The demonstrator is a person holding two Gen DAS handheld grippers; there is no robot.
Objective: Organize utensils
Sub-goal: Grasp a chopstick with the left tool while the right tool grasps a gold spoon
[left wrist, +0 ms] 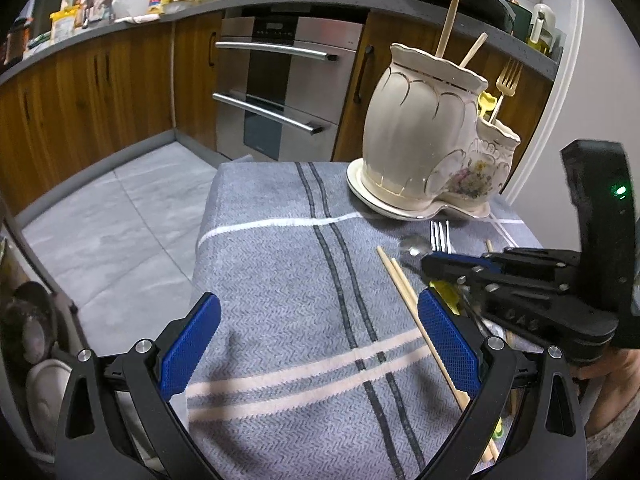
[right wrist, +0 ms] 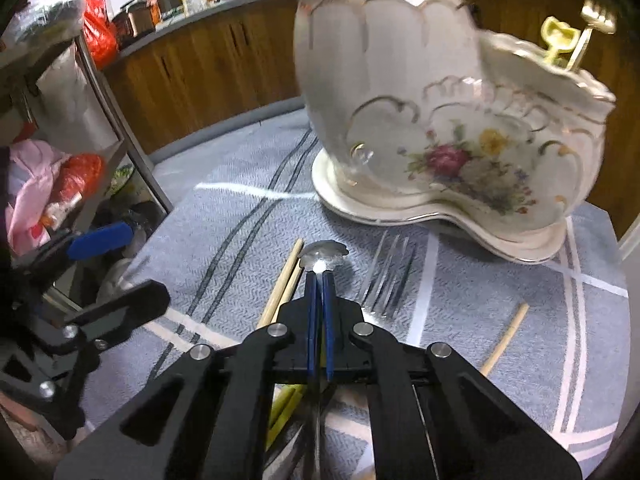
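A cream ceramic utensil holder point(left wrist: 424, 136) with a floral front point(right wrist: 448, 112) stands on the grey striped cloth point(left wrist: 288, 280); chopsticks, a gold fork point(left wrist: 506, 84) and a yellow utensil stick out of it. My right gripper point(right wrist: 319, 276) is shut on a silver spoon point(right wrist: 324, 256), whose bowl pokes out past the fingertips; it also shows in the left wrist view point(left wrist: 414, 245). Beside it lie a silver fork point(right wrist: 386, 276) and a pair of wooden chopsticks point(left wrist: 416, 316). My left gripper point(left wrist: 318, 324) is open and empty over the cloth.
A single chopstick point(right wrist: 504, 340) lies at the right of the cloth. Yellow utensils point(right wrist: 286, 404) lie under the right gripper. Wooden cabinets and an oven point(left wrist: 280, 88) stand behind. A metal rack point(right wrist: 100, 92) with bags stands to the left.
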